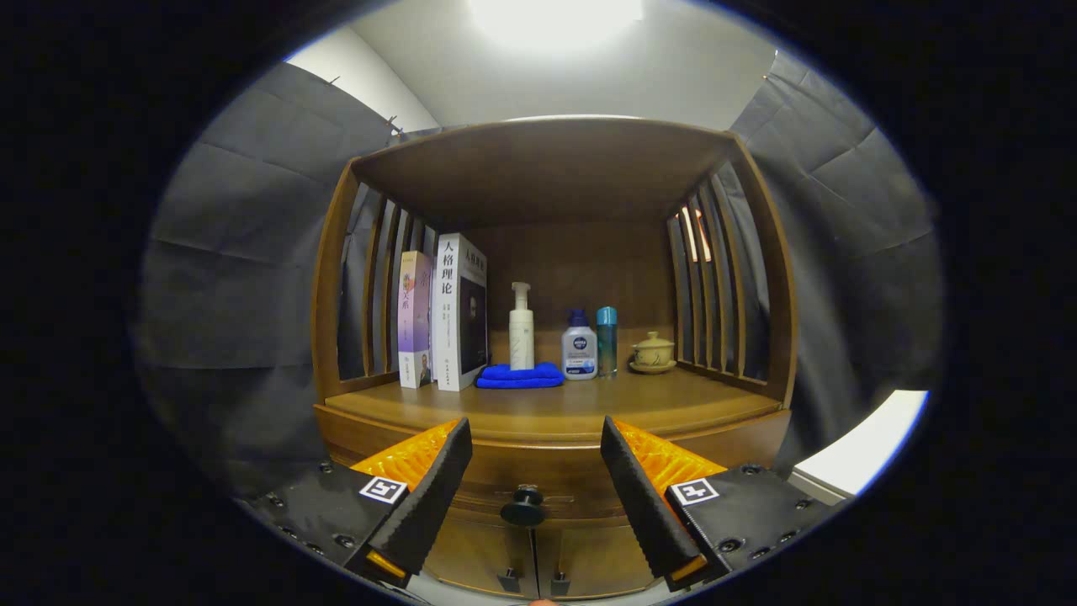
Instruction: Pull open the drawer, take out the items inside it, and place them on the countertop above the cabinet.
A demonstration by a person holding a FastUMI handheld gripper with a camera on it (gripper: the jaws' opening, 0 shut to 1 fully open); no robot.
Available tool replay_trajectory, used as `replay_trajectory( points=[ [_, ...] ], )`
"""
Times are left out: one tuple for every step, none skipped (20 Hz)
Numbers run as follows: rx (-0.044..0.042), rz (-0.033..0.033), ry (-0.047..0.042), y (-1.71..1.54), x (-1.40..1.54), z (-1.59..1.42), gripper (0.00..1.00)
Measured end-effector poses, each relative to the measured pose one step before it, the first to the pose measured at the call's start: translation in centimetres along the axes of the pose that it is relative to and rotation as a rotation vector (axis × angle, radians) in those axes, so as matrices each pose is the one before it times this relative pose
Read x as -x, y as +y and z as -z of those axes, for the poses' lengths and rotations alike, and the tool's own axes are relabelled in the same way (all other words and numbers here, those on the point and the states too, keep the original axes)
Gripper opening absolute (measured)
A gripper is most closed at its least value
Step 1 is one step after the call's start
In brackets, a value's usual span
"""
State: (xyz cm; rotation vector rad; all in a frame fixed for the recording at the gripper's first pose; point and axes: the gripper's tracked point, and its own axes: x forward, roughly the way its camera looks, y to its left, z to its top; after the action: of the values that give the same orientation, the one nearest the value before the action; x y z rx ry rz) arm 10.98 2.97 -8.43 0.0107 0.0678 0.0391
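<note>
A brown wooden cabinet stands ahead of me, its drawer front (538, 480) closed under the countertop (555, 404). A round black drawer knob (523, 510) sticks out of the front, low between my two fingers and a short way beyond them. My gripper (536, 454) is open, its black ribbed pads wide apart with orange backs, touching nothing. The inside of the drawer is hidden.
On the countertop stand two upright books (442, 316), a folded blue cloth (520, 376), a white pump bottle (522, 328), a small white-and-blue bottle (579, 347), a teal bottle (607, 338) and a lidded teacup (653, 352). Slatted sides and a roof enclose the shelf. Two lower doors (538, 564) sit below the drawer.
</note>
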Motion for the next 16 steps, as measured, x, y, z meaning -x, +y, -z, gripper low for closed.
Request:
replay_trajectory(
  points=[
    [-0.00870,-0.00466,0.00293,0.232,-0.427,0.700,0.98],
    [-0.00819,-0.00415,0.00188,0.232,-0.319,0.660,0.98],
    [-0.00811,-0.00026,0.01029,-0.013,-0.364,0.824,0.98],
    [-0.00410,-0.00250,0.00855,0.093,-0.437,0.692,0.98],
    [-0.00047,0.00043,0.00556,0.027,-0.365,0.520,0.98],
    [0.00705,0.00117,0.01102,-0.036,-0.466,0.722,0.98],
    [0.00905,0.00635,0.01358,-0.116,-0.359,0.850,0.98],
    [0.00340,0.00129,0.01743,0.040,-0.267,0.788,0.98],
    [-0.00163,-0.00305,0.01225,0.214,-0.284,0.633,0.98],
    [-0.00253,0.00187,0.01334,-0.008,-0.077,0.562,0.98],
    [-0.00086,-0.00609,0.01143,0.230,-0.282,0.649,0.98],
    [-0.00256,0.00226,0.01001,0.101,-0.205,0.591,0.98],
    [-0.00556,0.00083,0.00789,-0.260,-0.299,0.608,0.95],
    [-0.00989,0.00038,0.00410,-0.203,-0.242,0.487,0.91],
    [-0.00471,0.00256,0.01115,0.035,-0.401,0.486,0.91],
    [0.00156,0.00098,0.01405,-0.024,-0.247,0.541,0.90]
  ],
)
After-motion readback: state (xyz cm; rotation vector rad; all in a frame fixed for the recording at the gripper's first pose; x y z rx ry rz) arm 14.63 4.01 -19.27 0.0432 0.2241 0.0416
